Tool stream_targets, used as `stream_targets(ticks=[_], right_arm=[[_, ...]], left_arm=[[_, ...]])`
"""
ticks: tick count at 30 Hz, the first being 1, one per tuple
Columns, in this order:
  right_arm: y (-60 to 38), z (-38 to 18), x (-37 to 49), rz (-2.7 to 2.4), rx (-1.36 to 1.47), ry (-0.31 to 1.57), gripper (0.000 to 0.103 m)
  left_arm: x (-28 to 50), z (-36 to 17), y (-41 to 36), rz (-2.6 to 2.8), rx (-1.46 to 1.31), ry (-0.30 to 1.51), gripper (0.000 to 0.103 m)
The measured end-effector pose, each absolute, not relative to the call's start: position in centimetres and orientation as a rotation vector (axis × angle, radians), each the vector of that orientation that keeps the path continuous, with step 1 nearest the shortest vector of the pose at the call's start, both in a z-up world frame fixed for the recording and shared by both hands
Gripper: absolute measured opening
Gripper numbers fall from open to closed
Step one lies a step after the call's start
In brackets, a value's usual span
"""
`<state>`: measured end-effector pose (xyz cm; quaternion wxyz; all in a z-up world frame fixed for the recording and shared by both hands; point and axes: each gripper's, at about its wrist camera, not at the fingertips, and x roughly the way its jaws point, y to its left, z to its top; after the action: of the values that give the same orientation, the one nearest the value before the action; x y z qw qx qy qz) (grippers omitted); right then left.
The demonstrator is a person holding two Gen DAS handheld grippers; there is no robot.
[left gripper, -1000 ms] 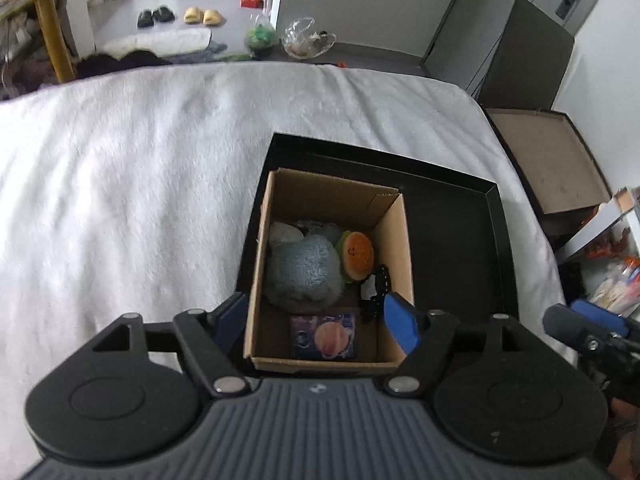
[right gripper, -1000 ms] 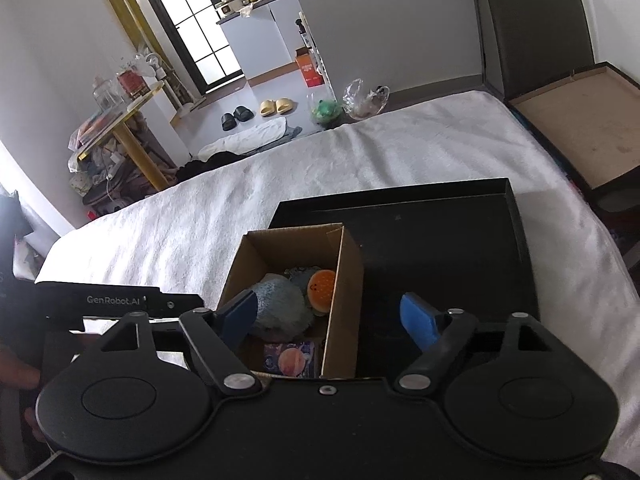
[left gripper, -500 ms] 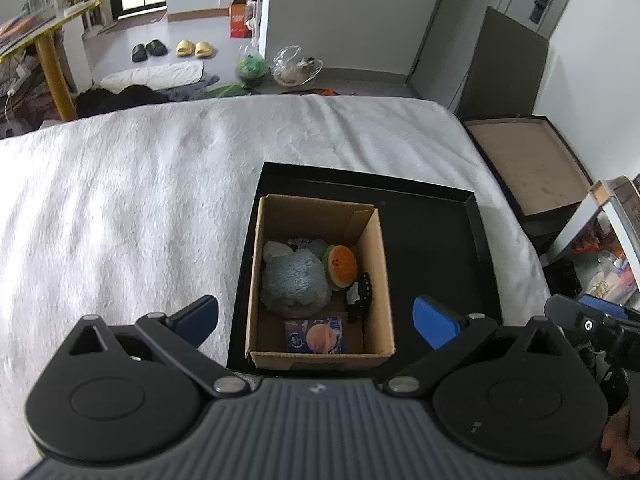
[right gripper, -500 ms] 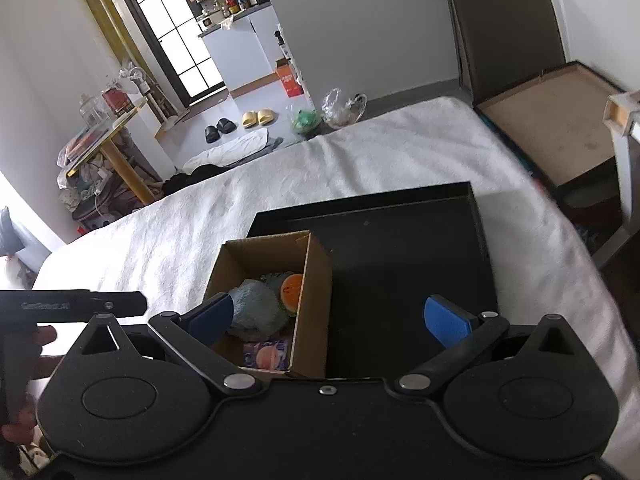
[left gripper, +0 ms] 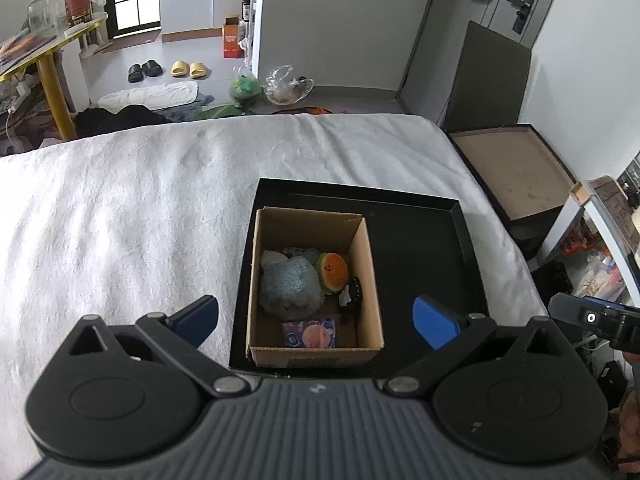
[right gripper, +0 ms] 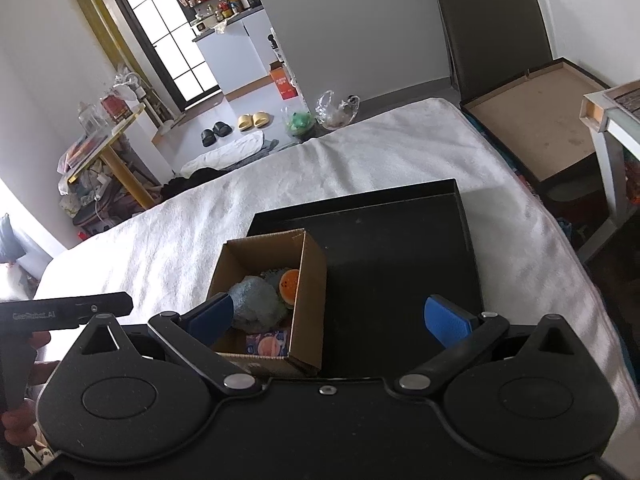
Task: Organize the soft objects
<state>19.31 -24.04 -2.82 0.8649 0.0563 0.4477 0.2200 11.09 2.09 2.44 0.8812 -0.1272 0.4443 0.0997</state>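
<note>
An open cardboard box (left gripper: 314, 356) stands in the left part of a shallow black tray (left gripper: 424, 248) on a white bed cover (left gripper: 120, 220). Inside lie a fluffy blue-grey plush (left gripper: 290, 286), an orange and green round toy (left gripper: 334, 270), a small black toy (left gripper: 352, 296) and a purple packet (left gripper: 310, 333). My left gripper (left gripper: 316, 320) is open and empty, held above and in front of the box. My right gripper (right gripper: 328, 318) is open and empty, above the box (right gripper: 308, 304) and tray (right gripper: 400, 248). The plush (right gripper: 256, 306) shows there too.
A second open dark box with a brown floor (left gripper: 516, 172) stands right of the bed. Beyond the bed's far edge lie slippers (left gripper: 188, 68), bags (left gripper: 286, 86) and clothes. A yellow-legged table (left gripper: 48, 76) stands at the far left. Clutter lies at the right (left gripper: 600, 264).
Both grippers have pulled up and back from the box, so it looks smaller and farther. Both sets of fingers have spread wider apart.
</note>
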Motion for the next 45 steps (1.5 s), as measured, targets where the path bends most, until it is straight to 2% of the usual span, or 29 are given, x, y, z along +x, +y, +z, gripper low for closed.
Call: stream_targets(ticks=[10, 45], right_arm=[[-25.0, -1.4, 17.7, 0.423, 0.115, 0.933, 0.103], [-23.0, -0.7, 13.6, 0.435, 0.025, 0.967, 0.103]], left_arm=[[8.9, 4.0, 1.7, 0.187, -0.253, 0.869, 0.103], [5.1, 3.4, 3.1, 0.187, -0.238, 0.902, 0.103]])
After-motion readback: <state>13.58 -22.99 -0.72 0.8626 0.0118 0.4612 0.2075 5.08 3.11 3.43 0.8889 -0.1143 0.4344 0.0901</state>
